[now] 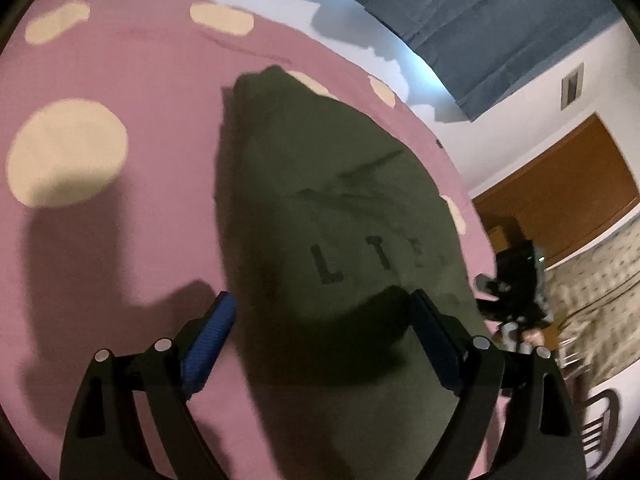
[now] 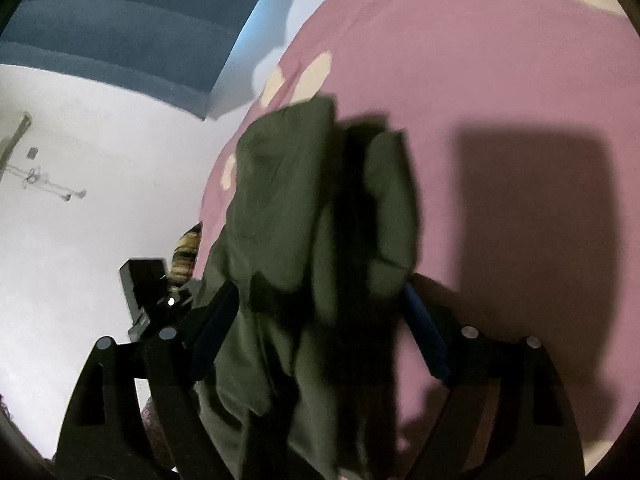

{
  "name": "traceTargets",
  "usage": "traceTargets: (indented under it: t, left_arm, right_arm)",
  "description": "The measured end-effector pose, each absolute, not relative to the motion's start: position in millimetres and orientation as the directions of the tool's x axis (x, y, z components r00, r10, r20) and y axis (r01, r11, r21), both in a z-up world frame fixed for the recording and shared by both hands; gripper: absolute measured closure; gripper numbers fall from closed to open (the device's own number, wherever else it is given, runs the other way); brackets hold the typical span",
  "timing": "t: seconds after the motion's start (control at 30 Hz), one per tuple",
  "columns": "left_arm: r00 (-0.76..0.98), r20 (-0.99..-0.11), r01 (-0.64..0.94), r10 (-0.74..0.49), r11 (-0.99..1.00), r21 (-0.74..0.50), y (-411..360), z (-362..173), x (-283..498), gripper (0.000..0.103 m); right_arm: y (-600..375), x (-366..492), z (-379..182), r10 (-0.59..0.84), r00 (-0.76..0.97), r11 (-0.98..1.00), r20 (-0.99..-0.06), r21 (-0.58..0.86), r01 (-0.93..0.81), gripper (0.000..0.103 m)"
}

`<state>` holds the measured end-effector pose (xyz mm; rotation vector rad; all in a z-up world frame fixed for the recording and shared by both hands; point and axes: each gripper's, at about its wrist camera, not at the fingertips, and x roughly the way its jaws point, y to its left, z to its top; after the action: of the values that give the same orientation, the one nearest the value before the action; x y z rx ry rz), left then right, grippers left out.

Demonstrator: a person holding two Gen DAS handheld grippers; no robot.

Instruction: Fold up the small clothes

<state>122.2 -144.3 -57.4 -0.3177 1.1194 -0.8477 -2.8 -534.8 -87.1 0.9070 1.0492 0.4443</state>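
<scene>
A dark olive-green garment [image 1: 340, 208] with black letters lies on a pink sheet with cream spots [image 1: 120, 80]. My left gripper [image 1: 322, 304] is open, its blue-padded fingers spread over the garment's near part, nothing between them. In the right wrist view the same garment [image 2: 288, 208] lies bunched in folds on the pink sheet [image 2: 480, 80]. My right gripper [image 2: 320, 296] is open with the cloth lying between the spread fingers. The right gripper also shows in the left wrist view [image 1: 512, 292] at the sheet's right edge.
Beyond the sheet's far edge are a white wall [image 2: 100, 160], a blue curtain [image 1: 480, 20] and a brown wooden door [image 1: 560, 184]. The left gripper's body [image 2: 148, 280] shows at the sheet's left edge in the right wrist view.
</scene>
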Motion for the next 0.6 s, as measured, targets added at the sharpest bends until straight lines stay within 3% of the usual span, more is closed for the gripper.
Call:
traceTargets:
  t: [0.07, 0.17, 0.2, 0.4, 0.6]
  left_arm:
    - [0.148, -0.65, 0.417, -0.745, 0.643, -0.643, -150.5, -64.7, 126.2, 0.016]
    - [0.129, -0.645, 0.394, -0.754, 0.636, -0.664, -162.0, -76.9, 130.4, 0.018]
    - [0.137, -0.648, 0.395, -0.749, 0.641, -0.658, -163.2, -76.8, 130.1, 0.021]
    - [0.176, -0.687, 0.454, -0.705, 0.677, -0.579, -171.4, -62.7, 123.2, 0.037]
    - [0.231, -0.697, 0.506, -0.679, 0.696, -0.51, -174.7, -45.9, 114.8, 0.048]
  right_arm:
    - [-526.6, 3.6, -89.5, 0.707, 0.441, 0.584, -0.553, 0.808, 0.075, 0.023]
    - [-515.7, 9.9, -91.4, 0.719, 0.405, 0.592, -0.564, 0.803, 0.066, 0.055]
    - [-514.0, 10.2, -94.9, 0.728, 0.4, 0.579, -0.556, 0.812, 0.074, 0.06]
    - [-512.3, 7.4, -92.4, 0.735, 0.426, 0.563, -0.528, 0.825, 0.052, 0.076]
    - [-499.2, 2.5, -68.9, 0.682, 0.48, 0.623, -0.551, 0.782, 0.012, 0.083]
